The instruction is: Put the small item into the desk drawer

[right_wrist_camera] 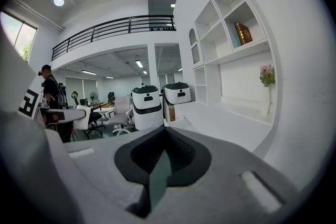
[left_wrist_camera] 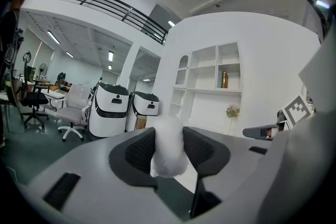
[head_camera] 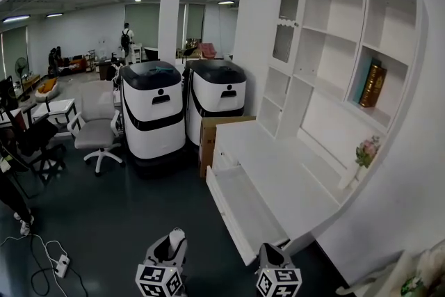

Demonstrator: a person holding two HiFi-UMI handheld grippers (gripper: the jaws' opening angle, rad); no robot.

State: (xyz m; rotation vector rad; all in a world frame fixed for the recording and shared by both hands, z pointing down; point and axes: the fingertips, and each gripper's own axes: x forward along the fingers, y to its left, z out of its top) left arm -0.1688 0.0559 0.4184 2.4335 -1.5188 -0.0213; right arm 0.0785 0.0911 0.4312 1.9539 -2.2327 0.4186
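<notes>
Head view: white item [head_camera: 178,236] in left gripper [head_camera: 176,248]

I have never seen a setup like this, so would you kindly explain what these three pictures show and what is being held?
No robot here: a person carries a gripper in each hand. The wide picture comes from a camera on the person's head; the other two from cameras riding on the grippers. The left gripper is shut on a small white fluffy item; the right gripper is shut and empty. Ahead stands a white desk with its drawer pulled open and flowers on top.
</notes>
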